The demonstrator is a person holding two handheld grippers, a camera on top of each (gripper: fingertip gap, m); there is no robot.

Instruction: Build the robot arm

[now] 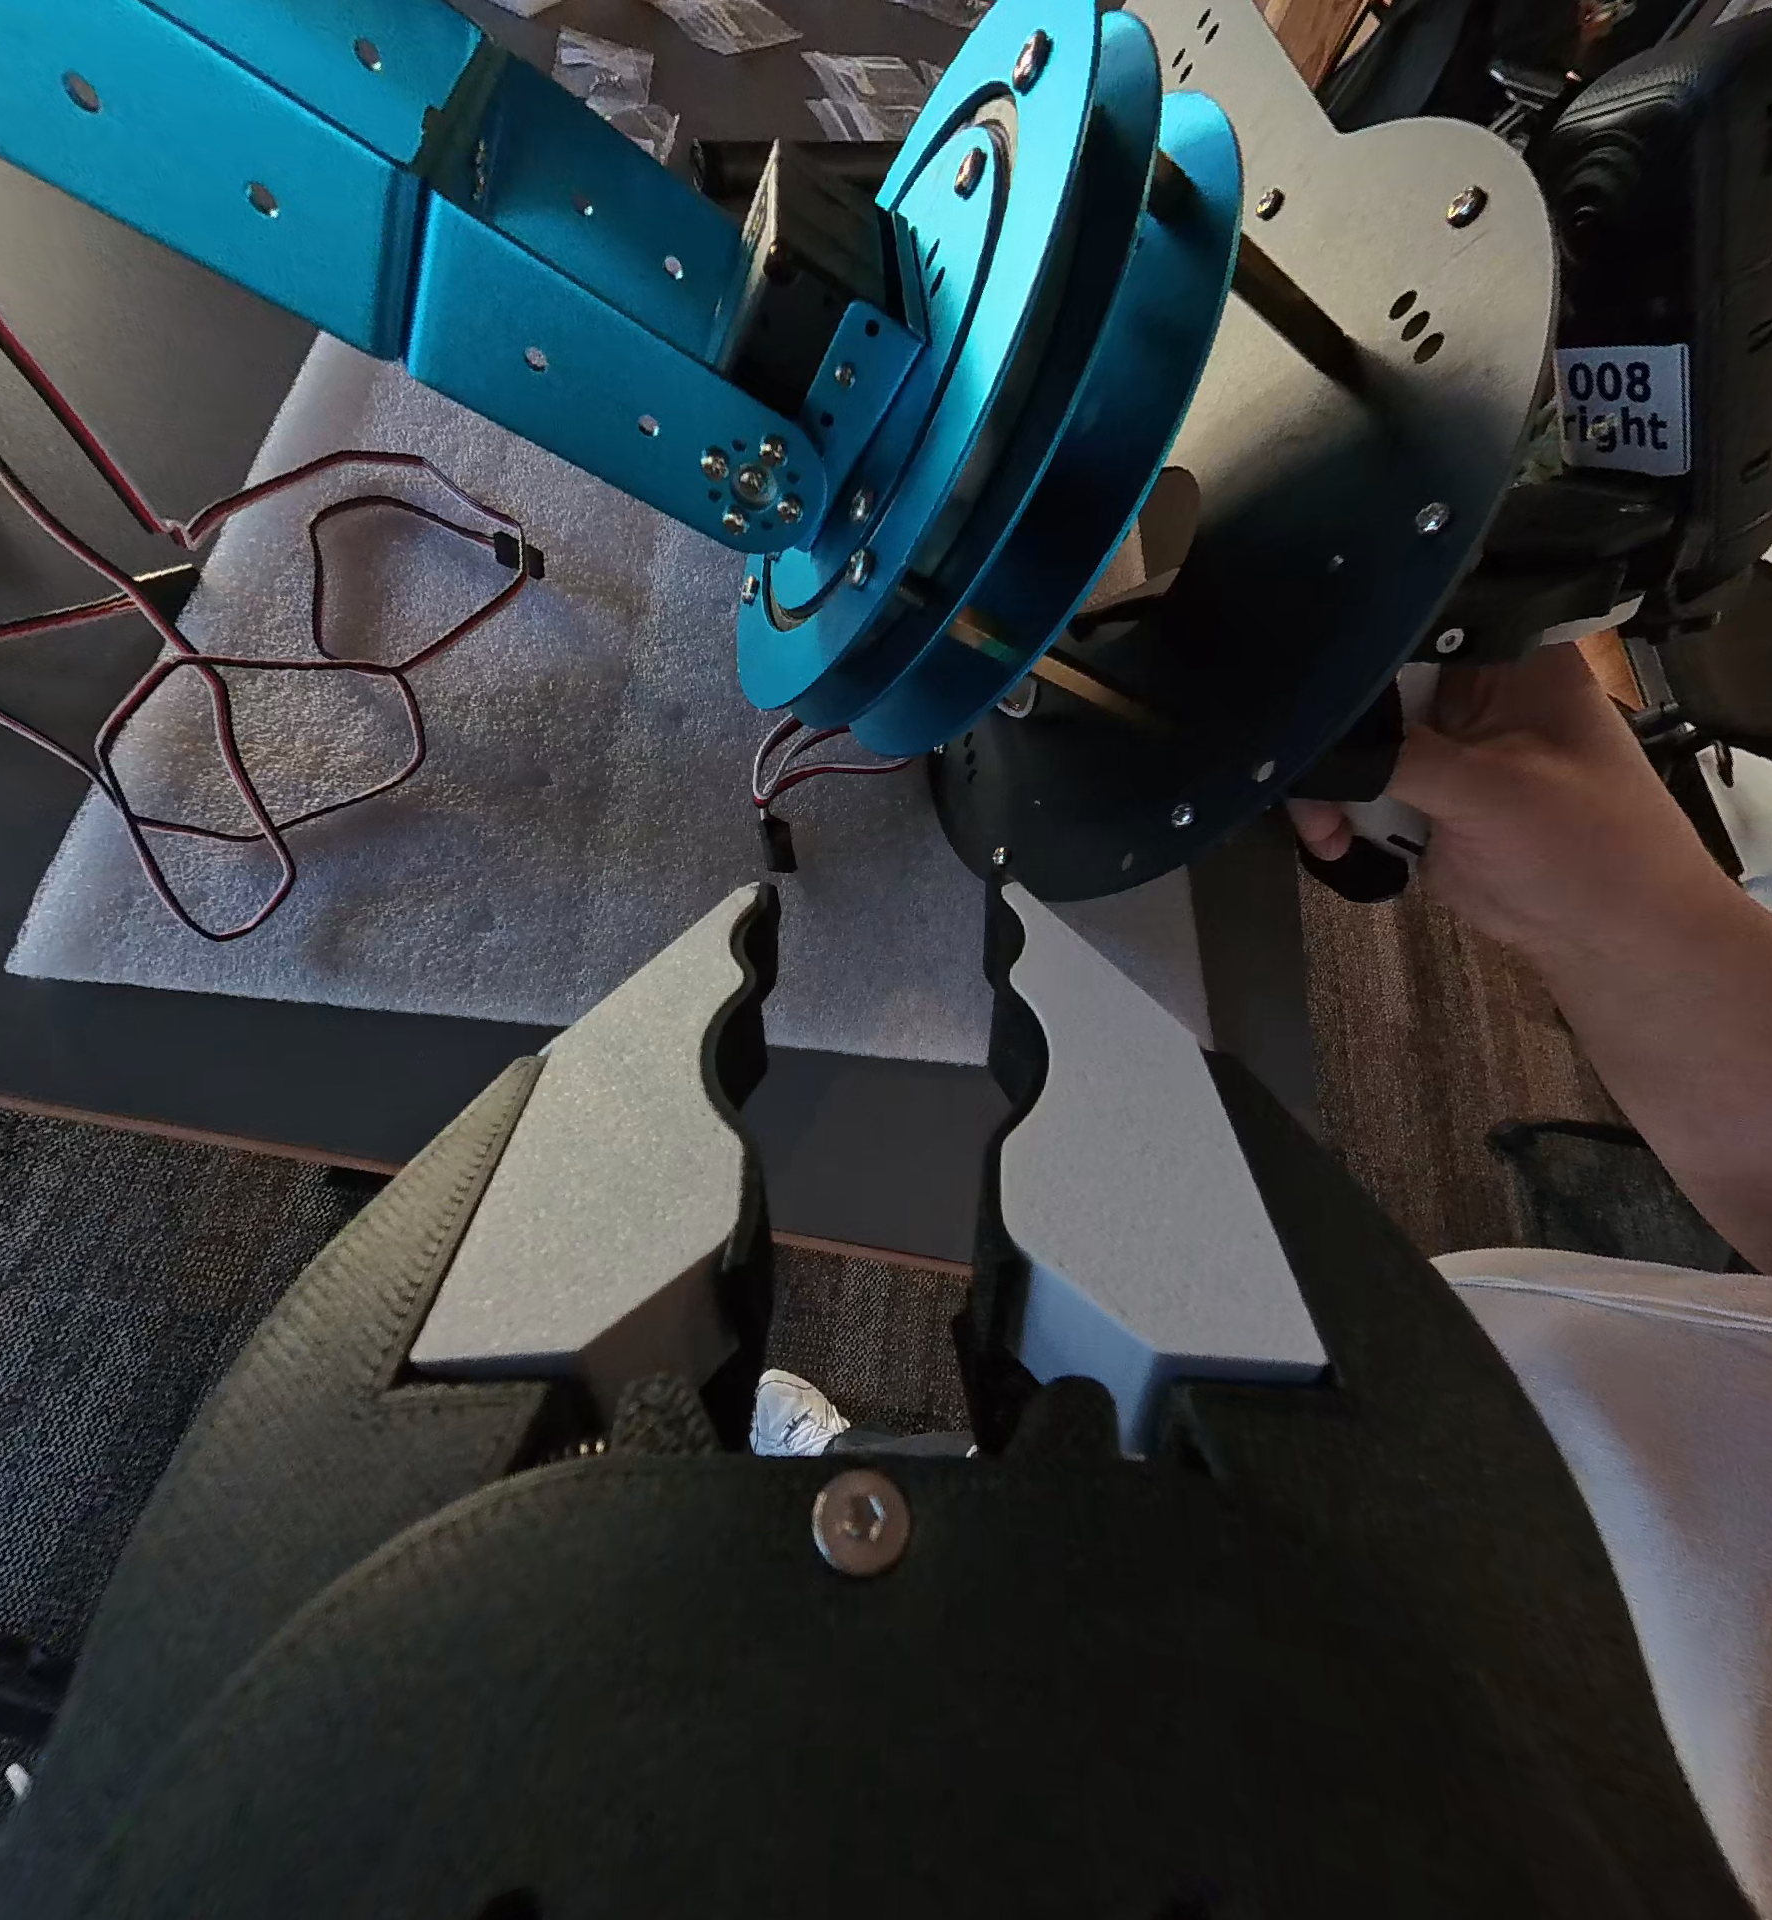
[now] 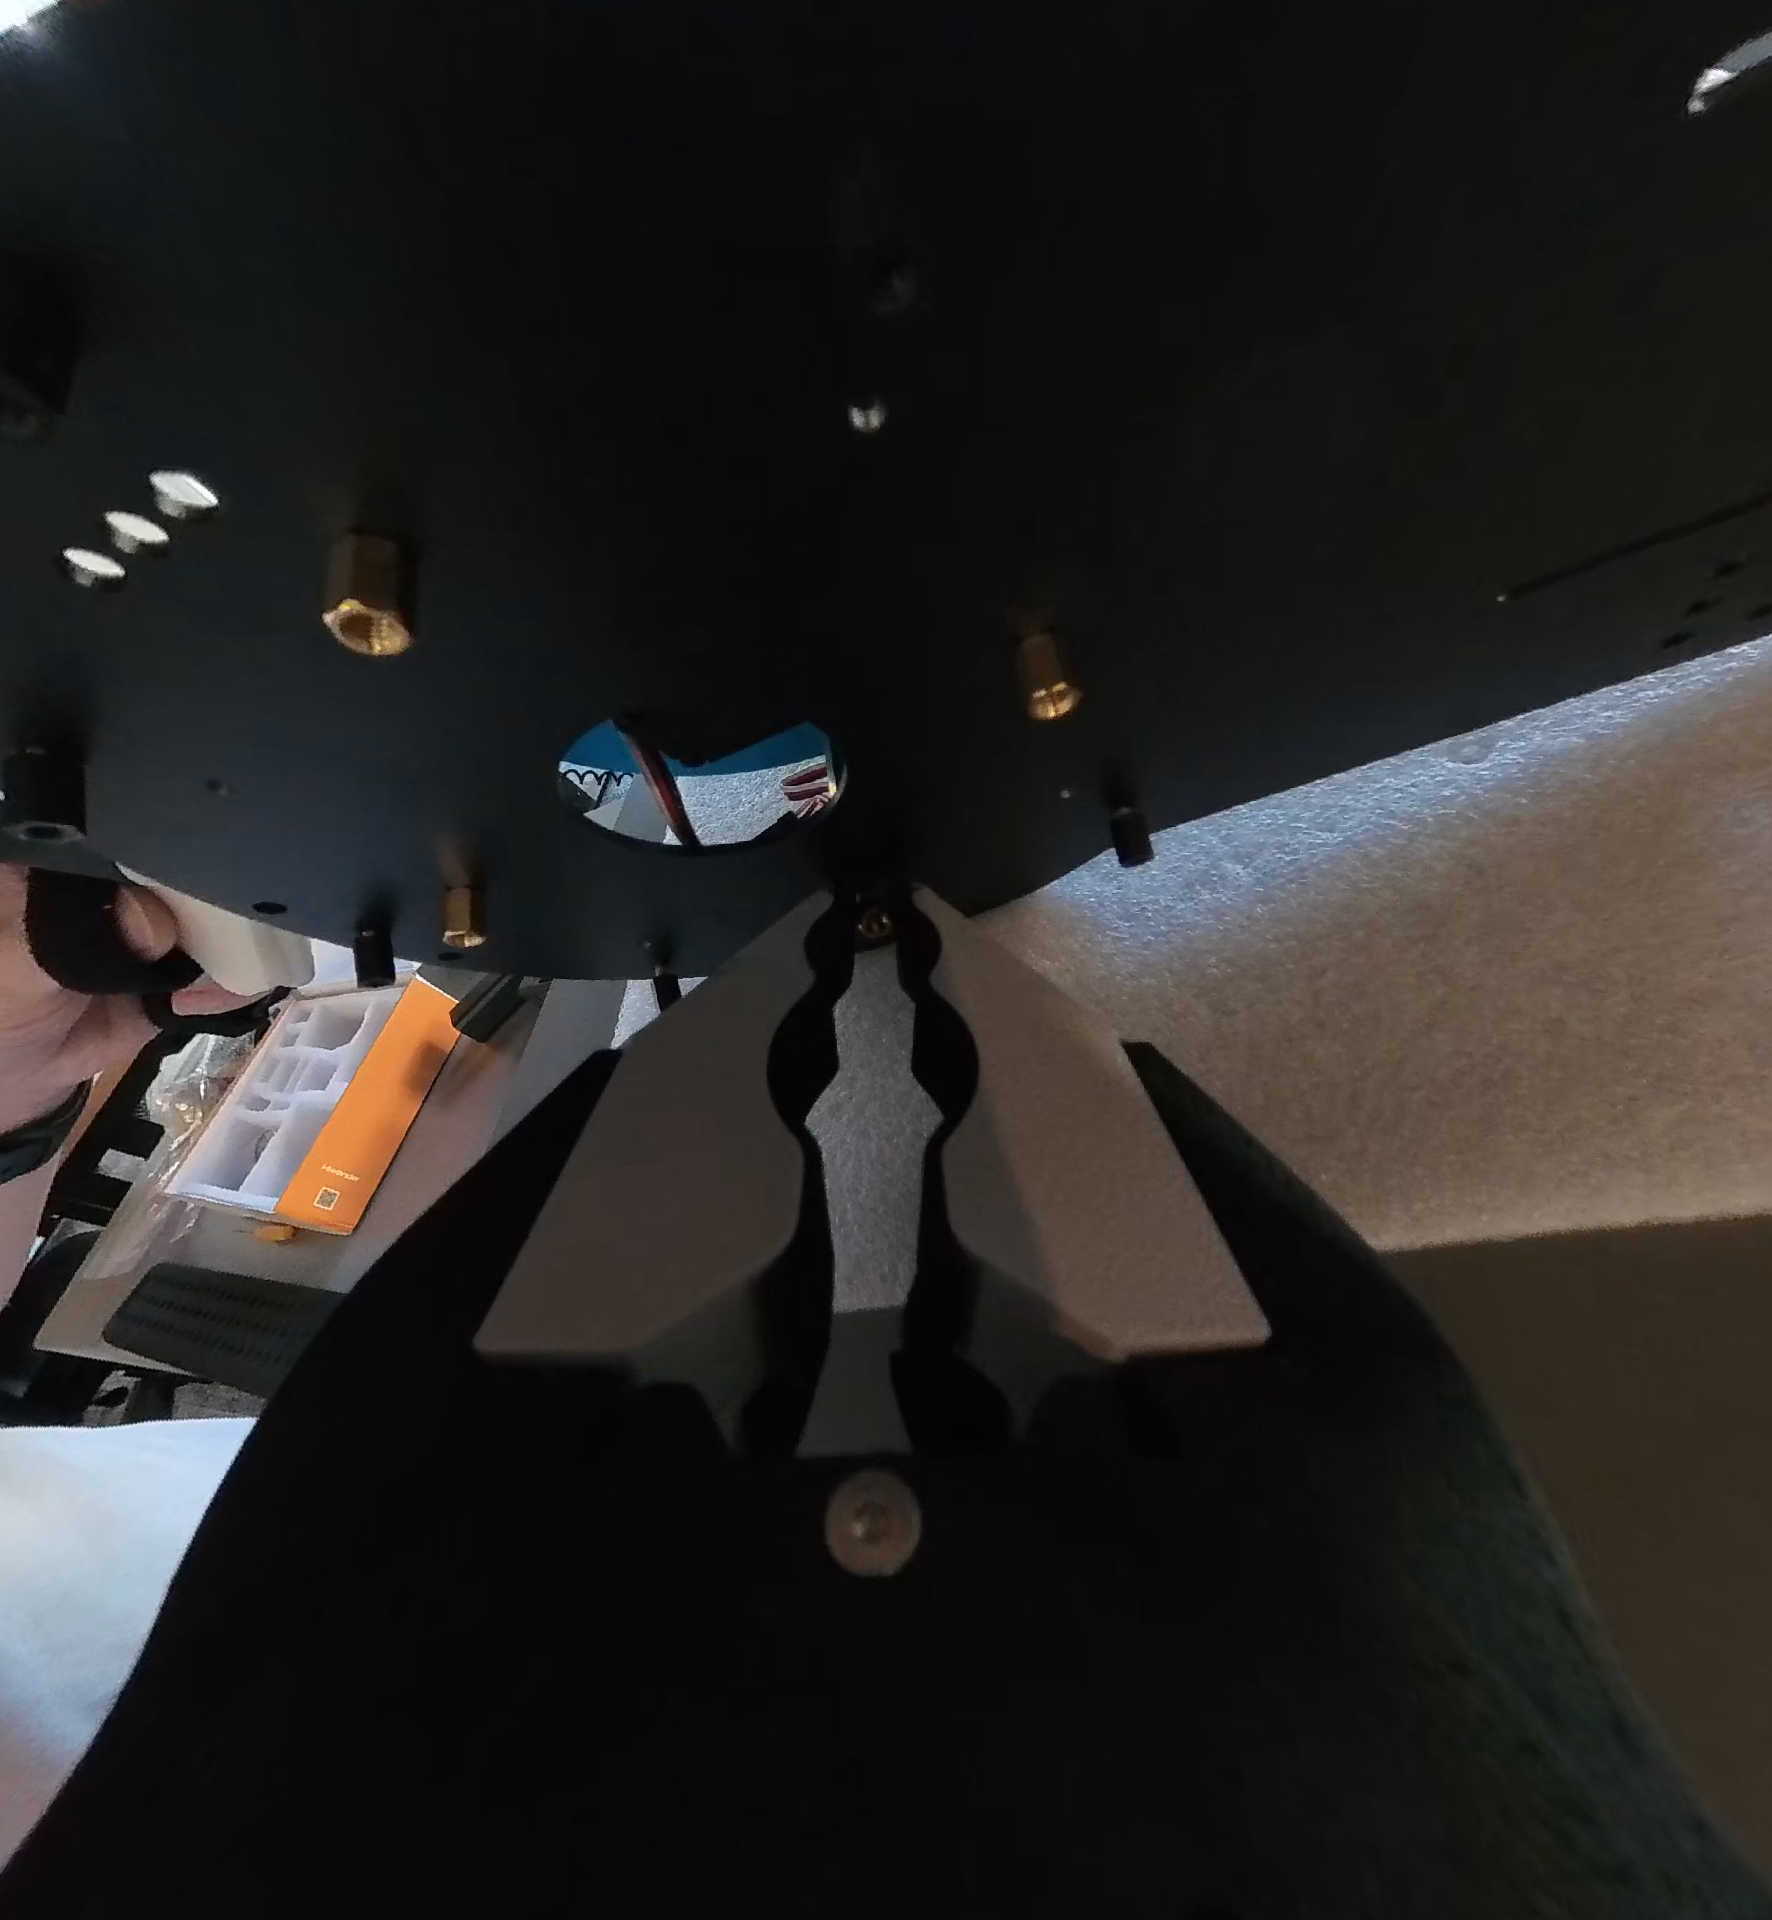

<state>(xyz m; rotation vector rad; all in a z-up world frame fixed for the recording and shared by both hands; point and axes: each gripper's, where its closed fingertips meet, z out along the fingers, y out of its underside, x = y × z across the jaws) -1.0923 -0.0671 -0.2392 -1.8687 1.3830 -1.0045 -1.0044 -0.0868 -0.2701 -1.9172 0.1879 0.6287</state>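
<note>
A blue metal robot arm (image 1: 508, 281) on a blue turntable (image 1: 975, 416) and a black base plate (image 1: 1381, 436) is tilted up off the white foam mat (image 1: 508, 748). My left gripper (image 1: 880, 891) is open and empty. Its tips sit just below a small black connector (image 1: 777, 842) that hangs on thin wires from under the turntable. My right gripper (image 2: 876, 902) is under the base plate (image 2: 861, 260), shut on a brass standoff (image 2: 874, 918) at the plate's edge. The right gripper's body (image 1: 1692, 312) shows behind the plate, with a hand (image 1: 1536, 790) on its handle.
A loose red-and-black cable (image 1: 238, 707) loops on the mat's left. Small plastic bags (image 1: 861, 94) lie at the table's back. An orange-and-white box (image 2: 342, 1122) lies on a surface past the plate. More brass standoffs (image 2: 368, 592) stick out of the underside. The table's front edge (image 1: 342, 1132) is close. Some 10 cm of space lies between my two pairs of fingers. The left tips stand about 6 cm off the small black connector (image 1: 777, 842).
</note>
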